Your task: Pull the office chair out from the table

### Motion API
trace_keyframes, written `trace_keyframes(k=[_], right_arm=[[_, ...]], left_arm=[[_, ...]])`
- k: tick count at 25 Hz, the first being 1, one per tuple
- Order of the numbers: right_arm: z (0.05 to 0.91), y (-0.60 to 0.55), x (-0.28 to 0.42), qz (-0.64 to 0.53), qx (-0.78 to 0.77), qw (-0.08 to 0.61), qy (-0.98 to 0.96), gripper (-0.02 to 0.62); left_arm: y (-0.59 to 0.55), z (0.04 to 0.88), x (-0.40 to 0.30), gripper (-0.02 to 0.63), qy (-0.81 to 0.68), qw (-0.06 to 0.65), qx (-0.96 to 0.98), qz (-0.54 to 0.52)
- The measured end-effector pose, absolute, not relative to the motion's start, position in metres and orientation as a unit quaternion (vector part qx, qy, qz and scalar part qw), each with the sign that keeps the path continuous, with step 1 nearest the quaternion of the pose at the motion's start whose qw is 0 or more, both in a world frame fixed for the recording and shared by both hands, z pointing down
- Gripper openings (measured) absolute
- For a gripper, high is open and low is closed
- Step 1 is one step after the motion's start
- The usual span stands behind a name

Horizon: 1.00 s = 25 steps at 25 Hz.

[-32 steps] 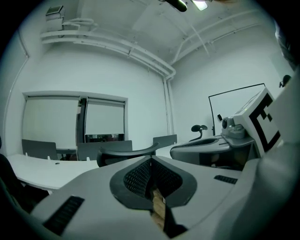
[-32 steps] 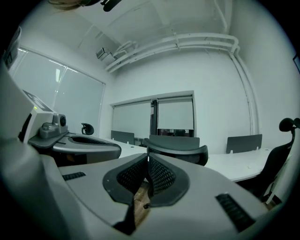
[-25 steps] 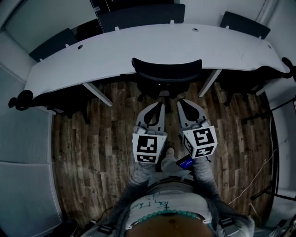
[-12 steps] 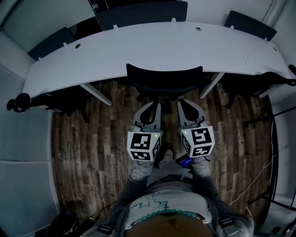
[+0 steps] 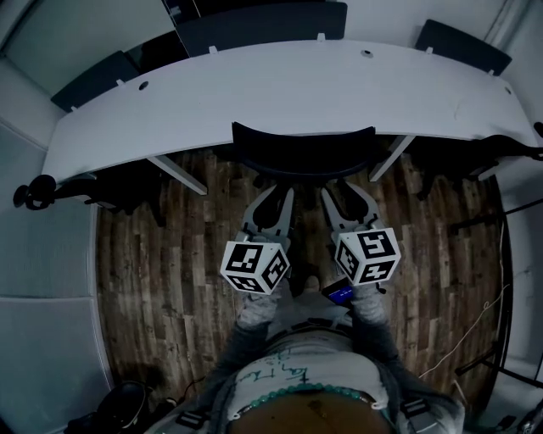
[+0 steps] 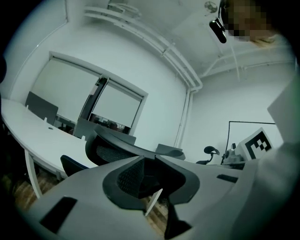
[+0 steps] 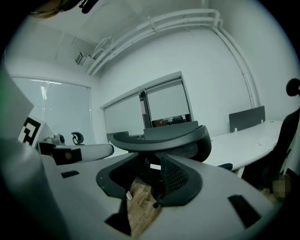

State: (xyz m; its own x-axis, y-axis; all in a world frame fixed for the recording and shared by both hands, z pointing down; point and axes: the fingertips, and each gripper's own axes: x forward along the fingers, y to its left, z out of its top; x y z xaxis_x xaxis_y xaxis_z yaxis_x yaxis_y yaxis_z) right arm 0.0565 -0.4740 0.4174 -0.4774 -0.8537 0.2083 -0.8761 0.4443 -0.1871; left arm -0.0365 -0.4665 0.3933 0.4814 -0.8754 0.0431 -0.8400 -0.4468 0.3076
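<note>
A dark mesh office chair (image 5: 303,151) stands tucked at the near edge of the long white curved table (image 5: 170,110). Both grippers point level at its backrest from just short of it. My left gripper (image 5: 276,193) aims at the backrest's left half and my right gripper (image 5: 344,188) at its right half. In the left gripper view the jaws (image 6: 149,158) have just been opening; they stand slightly apart with nothing between them and the chair (image 6: 110,145) beyond. The right gripper view shows that gripper (image 7: 153,158) also opening, wider, empty, facing the backrest (image 7: 173,138).
Other dark chairs sit at the table's far side (image 5: 254,21) and under its left end (image 5: 127,186) and right end (image 5: 458,161). Wood-plank floor (image 5: 170,271) lies on both sides of me. A thin cable (image 5: 475,314) runs across the floor at the right.
Both grippers' jaws have parted from shut. The marker cubes have rolled, the left one more. The chair's backrest now shows nearer to the fingertips.
</note>
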Motion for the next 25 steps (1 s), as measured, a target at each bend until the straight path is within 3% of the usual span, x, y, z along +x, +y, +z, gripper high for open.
trace_keyframes(k=[3,7,25], right_arm=[[0.415,-0.479,0.057,0.162,0.518,0.015,-0.84,0.145],[0.413,-0.486,0.056,0.209,0.514,-0.025,-0.832,0.169],[0.406,-0.502,0.057,0.309,0.517,-0.114,-0.79,0.216]], left_arm=[[-0.474,0.395,-0.041,0.142,-0.489,0.175,0.851,-0.08],[-0.486,0.403,-0.052,0.195,-0.467,0.253,0.836,-0.137],[-0.522,0.395,-0.041,0.227,-0.415,0.326,0.829,-0.185]])
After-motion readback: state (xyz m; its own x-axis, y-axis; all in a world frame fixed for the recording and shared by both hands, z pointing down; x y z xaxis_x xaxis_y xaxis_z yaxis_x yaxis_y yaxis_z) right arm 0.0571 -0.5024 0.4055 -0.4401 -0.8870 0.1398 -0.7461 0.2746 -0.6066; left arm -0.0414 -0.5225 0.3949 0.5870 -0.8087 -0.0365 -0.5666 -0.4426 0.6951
